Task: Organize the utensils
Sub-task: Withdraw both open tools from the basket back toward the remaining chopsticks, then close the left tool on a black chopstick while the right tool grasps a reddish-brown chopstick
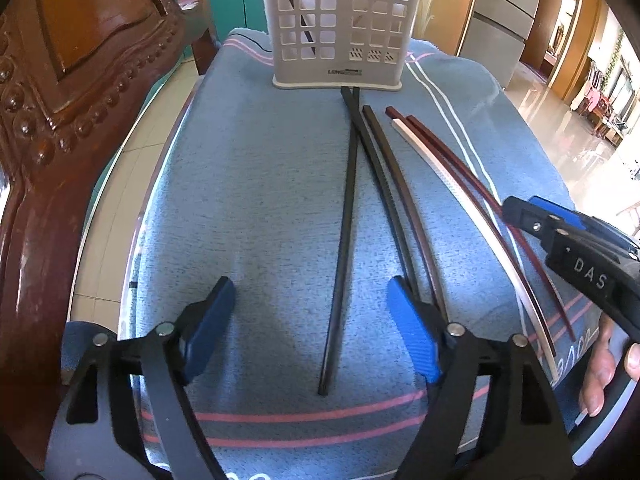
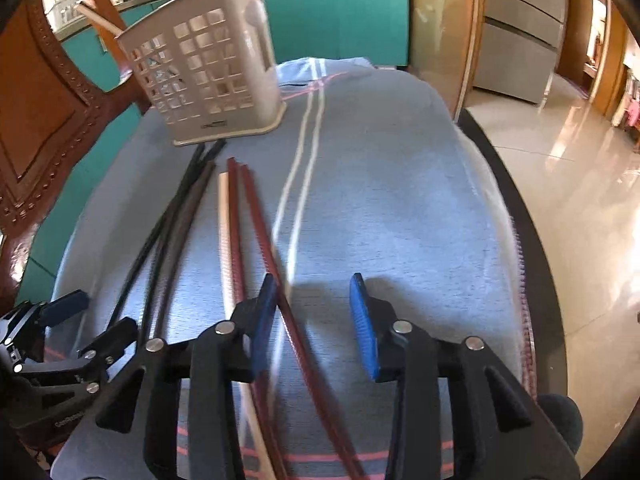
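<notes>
Several chopsticks lie side by side on a blue towel [image 1: 260,200]: black ones [image 1: 346,240], a dark brown one [image 1: 394,184], a white one [image 1: 452,184] and red-brown ones [image 2: 260,240]. A beige slotted utensil holder [image 1: 338,24] stands upright at the far end, also in the right wrist view [image 2: 204,76], with some utensils inside. My left gripper [image 1: 312,328] is open, low over the near end of a black chopstick. My right gripper [image 2: 316,320] is open over a red-brown chopstick; it also shows in the left wrist view [image 1: 560,236].
A carved wooden chair [image 1: 80,80] stands close on the left. The towel-covered table [image 2: 400,200] drops to a shiny tiled floor [image 2: 580,200] on the right. Teal cabinets [image 2: 340,12] are behind.
</notes>
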A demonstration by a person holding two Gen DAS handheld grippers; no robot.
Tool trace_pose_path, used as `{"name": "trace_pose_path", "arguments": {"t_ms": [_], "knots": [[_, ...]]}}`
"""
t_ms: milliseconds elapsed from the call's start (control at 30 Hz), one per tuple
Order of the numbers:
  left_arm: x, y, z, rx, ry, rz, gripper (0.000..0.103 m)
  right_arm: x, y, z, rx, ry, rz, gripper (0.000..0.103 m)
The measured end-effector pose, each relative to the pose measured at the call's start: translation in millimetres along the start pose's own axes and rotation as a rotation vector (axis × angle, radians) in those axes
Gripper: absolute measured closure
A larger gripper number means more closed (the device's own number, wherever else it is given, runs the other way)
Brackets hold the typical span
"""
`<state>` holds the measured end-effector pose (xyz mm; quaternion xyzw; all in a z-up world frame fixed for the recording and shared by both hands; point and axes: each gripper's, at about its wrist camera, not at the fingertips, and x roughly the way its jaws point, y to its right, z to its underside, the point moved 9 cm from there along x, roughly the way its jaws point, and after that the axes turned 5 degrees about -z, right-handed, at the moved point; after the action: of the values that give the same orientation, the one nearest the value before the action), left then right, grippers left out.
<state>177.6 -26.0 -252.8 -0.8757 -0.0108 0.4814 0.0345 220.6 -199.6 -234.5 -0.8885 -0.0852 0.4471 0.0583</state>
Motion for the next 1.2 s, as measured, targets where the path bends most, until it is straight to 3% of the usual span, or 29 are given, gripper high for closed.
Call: {"name": "trace_pose_path", "arguments": {"t_ms": [100,367,533,667,700,767,833,933,1033,1100,1167,1200], "knots": [[1.5,-2.3,0.0,-0.007,0.006,-0.003,0.018,-1.2,12.8,0.9,-0.008,0.001,0.085,0.058],[1.7,-3.1,-0.2,-0.007,0.015,-0.002,0.017,-2.7,1.6,0.2,-0.032,0.011,-0.025,0.058],[2.7,-2.3,-1.4,-0.001,0.014,-0.001,0.017,11.4,-19.1,-3.2,-0.121,-0.031,-0.011,0.058],[2.6,-2.0,-1.5,-0.003,0.013,-0.004,0.017,20.2,-25.2,-11.1,-0.158,-0.013,0.028,0.059],[2.4,-1.9,-1.2,-0.003,0.013,-0.003,0.017,20.8,-22.3,-13.0,-0.136,-0.010,0.028,0.063],[2.5,-2.0,-1.2,-0.002,0.014,-0.003,0.017,19.8,-10.0,-17.6,-0.074,-0.009,0.062,0.093],[2.1,-2.4,-0.4,-0.001,0.012,-0.002,0.017,16.8,2.7,-17.6,0.008,-0.014,0.045,0.095],[2.5,-0.2,-2.1,0.007,0.006,-0.001,0.019,12.5,10.8,-13.7,0.031,-0.017,0.015,0.096],[5.0,6.5,-11.6,0.044,0.008,0.007,0.028,8.7,12.3,-9.9,0.019,-0.015,-0.001,0.096],[8.7,9.9,-20.9,0.051,0.008,0.016,0.041,8.4,12.6,-10.1,0.015,-0.012,-0.002,0.096],[13.0,15.9,-33.4,0.054,0.005,0.050,0.064,8.1,11.6,-10.4,0.002,-0.012,0.009,0.096],[15.8,17.0,-38.5,0.061,0.002,0.044,0.067,8.0,11.0,-9.3,-0.005,-0.012,0.014,0.096]]}}
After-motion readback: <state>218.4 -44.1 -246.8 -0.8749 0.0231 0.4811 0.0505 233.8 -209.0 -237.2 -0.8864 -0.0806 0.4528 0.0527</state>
